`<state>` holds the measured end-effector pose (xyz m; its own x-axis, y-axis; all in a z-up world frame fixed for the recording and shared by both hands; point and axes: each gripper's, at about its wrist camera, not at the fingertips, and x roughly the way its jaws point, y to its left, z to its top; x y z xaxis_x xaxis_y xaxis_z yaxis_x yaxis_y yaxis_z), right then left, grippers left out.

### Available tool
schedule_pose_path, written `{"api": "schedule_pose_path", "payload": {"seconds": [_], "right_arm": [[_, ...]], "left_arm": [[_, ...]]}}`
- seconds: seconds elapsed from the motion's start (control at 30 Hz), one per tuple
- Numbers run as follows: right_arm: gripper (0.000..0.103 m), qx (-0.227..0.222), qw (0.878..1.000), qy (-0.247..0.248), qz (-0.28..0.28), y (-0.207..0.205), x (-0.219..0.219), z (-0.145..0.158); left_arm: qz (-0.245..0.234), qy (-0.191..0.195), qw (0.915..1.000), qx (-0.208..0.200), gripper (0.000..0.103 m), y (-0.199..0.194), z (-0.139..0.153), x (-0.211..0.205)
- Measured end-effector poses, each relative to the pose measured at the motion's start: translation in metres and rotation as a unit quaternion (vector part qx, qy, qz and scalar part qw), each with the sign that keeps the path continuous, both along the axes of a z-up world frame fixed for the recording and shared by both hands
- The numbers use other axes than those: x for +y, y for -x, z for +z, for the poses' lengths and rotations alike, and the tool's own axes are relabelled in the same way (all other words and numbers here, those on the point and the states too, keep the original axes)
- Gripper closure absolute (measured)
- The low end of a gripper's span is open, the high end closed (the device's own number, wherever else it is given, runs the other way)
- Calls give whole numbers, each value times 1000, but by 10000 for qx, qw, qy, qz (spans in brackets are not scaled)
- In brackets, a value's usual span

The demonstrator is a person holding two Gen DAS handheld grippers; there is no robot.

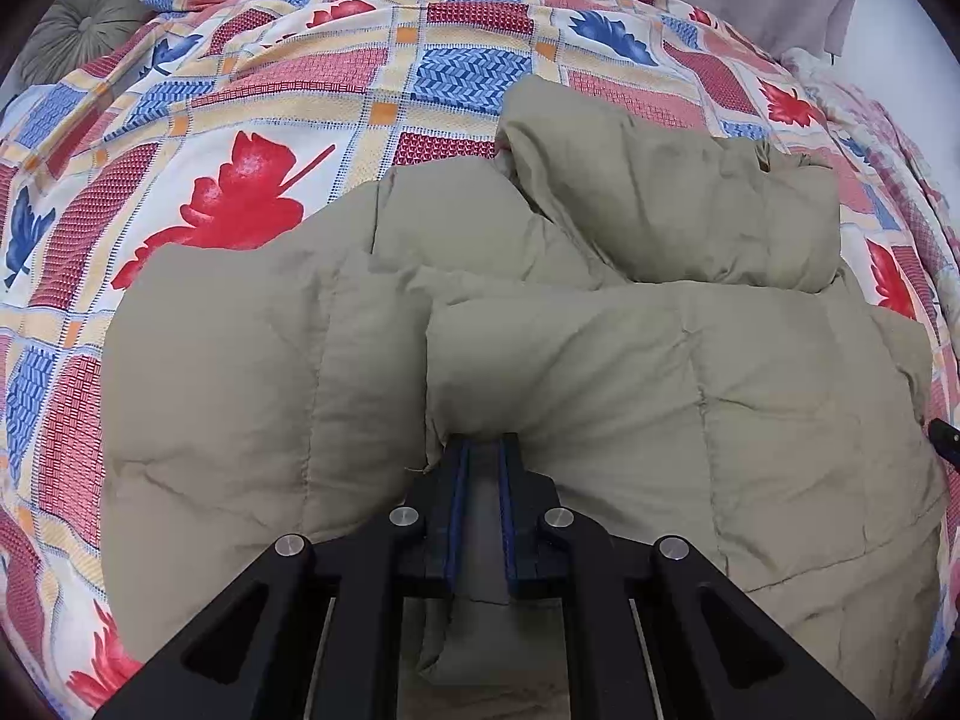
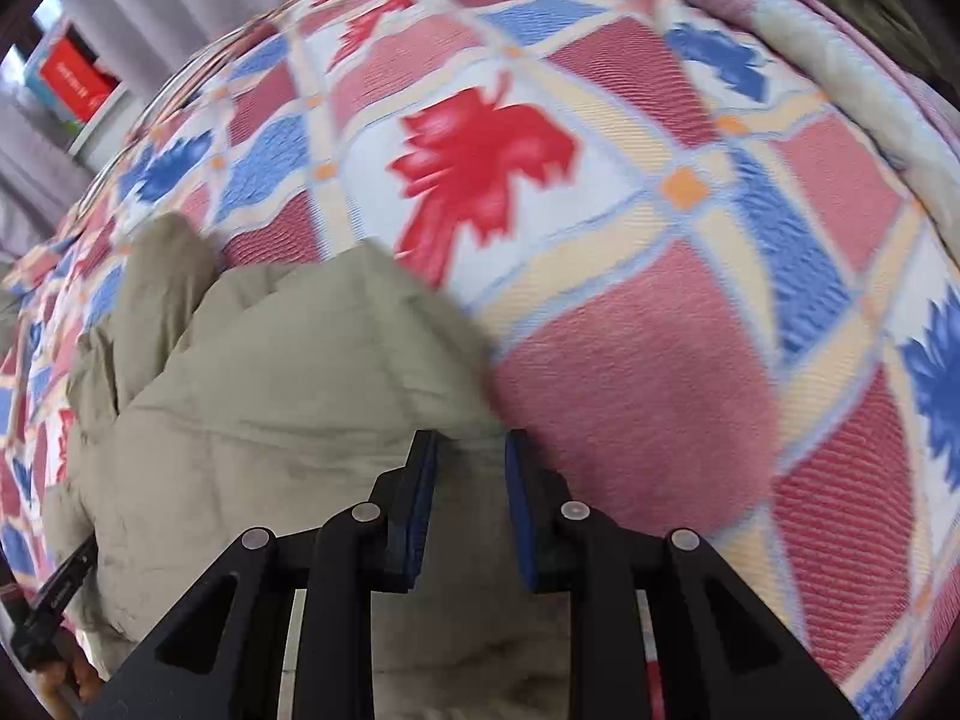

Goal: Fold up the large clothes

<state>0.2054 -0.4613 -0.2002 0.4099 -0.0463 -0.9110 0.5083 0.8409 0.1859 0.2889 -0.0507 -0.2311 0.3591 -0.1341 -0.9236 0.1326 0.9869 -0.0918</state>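
My left gripper pinches a fold of the khaki padded jacket ahead; my right gripper stands open over its edge, bedspread beyond.

Your right wrist view motion-blurred across the bedspread; jacket's near hem behind your left gripper.

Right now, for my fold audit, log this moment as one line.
item: puffy khaki quilted jacket on patchwork leaf-print bedspread | left gripper: shut on jacket fold | right gripper: open over jacket edge
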Motion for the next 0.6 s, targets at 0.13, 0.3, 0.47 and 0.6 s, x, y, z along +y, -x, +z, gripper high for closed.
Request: {"api": "schedule_pose_path", "payload": {"seconds": [0.13, 0.3, 0.47, 0.6], "right_arm": [[75, -208, 9996, 3, 194, 27, -3, 23], [75, -280, 9965, 178, 772, 46, 22, 34], [75, 136, 9969, 136, 763, 42, 27, 7], [74, 86, 9981, -34, 617, 56, 21, 14]], "left_arm": [[103, -56, 9999, -74, 91, 7, 12, 4], [97, -141, 9997, -199, 91, 21, 31, 12], [206, -413, 9989, -81, 91, 33, 33, 20], [273, -363, 9989, -71, 91, 60, 48, 26]]}}
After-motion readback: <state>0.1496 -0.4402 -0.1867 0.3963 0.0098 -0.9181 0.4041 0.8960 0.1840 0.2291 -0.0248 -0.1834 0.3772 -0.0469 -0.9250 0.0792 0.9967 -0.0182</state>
